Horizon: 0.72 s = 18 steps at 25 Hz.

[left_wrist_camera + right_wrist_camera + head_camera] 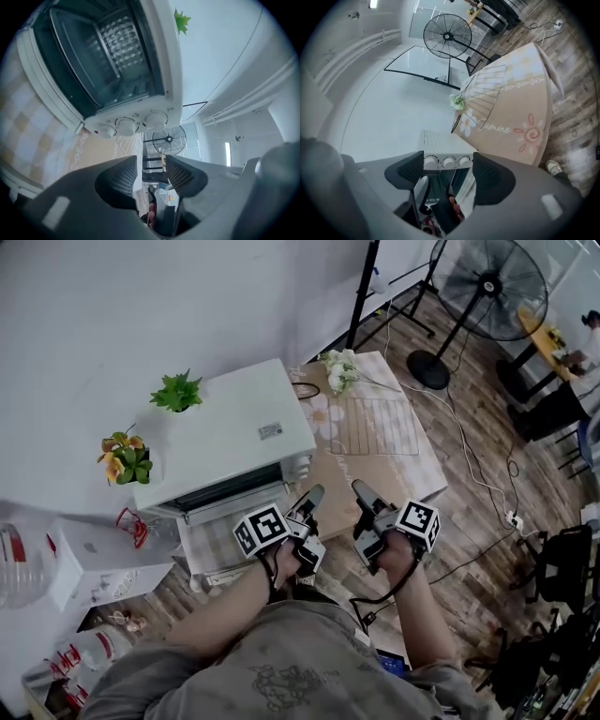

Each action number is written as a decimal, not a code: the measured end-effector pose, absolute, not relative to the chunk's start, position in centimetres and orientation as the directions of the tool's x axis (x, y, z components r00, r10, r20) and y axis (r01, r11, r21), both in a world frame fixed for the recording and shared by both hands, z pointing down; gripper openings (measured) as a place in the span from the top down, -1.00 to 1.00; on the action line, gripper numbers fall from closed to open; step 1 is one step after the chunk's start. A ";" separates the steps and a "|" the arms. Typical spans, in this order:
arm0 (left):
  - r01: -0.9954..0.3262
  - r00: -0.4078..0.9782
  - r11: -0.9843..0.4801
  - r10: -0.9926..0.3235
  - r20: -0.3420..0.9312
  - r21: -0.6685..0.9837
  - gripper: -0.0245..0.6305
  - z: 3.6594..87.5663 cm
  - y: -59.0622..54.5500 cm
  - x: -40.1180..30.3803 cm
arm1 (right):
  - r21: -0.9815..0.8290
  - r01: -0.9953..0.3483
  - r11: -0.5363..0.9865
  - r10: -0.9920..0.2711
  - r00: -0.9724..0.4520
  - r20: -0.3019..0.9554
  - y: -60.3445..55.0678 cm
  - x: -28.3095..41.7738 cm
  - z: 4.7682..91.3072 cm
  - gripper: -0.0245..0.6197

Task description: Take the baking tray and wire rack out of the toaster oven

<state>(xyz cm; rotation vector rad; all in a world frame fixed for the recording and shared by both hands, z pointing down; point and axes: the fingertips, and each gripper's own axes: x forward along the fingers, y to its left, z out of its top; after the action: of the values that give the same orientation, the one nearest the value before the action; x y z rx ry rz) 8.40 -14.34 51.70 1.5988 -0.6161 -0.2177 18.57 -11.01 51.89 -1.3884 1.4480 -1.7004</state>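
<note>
Head view: found silver wire rack point(375, 426) out on tan table point(412, 474), 3 o'clock of white metal toaster oven point(225, 442). Left gripper view: held left gripper point(152, 171) released, empty, aimed at dark baking tray point(82, 56), seemingly inside at 11 o'clock, for pickup. Right gripper view: held right gripper point(447, 171) likewise parted.

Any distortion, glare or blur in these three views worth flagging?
Head view: sharp, evenly lit, edges mildly bent; toaster oven clear. Left gripper view: heavy fisheye, black corners, oven tilted, left tool soft up close. Right gripper view: same fisheye, table edge bowed, right tool dark and soft, wire rack readable.
</note>
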 end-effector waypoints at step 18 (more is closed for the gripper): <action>-0.247 0.624 0.100 -0.745 0.237 0.964 0.36 51.6 -13.9 -13.2 | -0.954 -0.167 -0.250 -0.797 -0.525 0.300 -12.0 2.8 52.6 -0.13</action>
<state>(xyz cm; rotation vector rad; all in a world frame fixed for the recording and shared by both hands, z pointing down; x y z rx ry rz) -13.21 -13.88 51.57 1.4672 -0.8845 -0.4497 2.78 -11.98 52.58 -1.1689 1.5485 -1.8255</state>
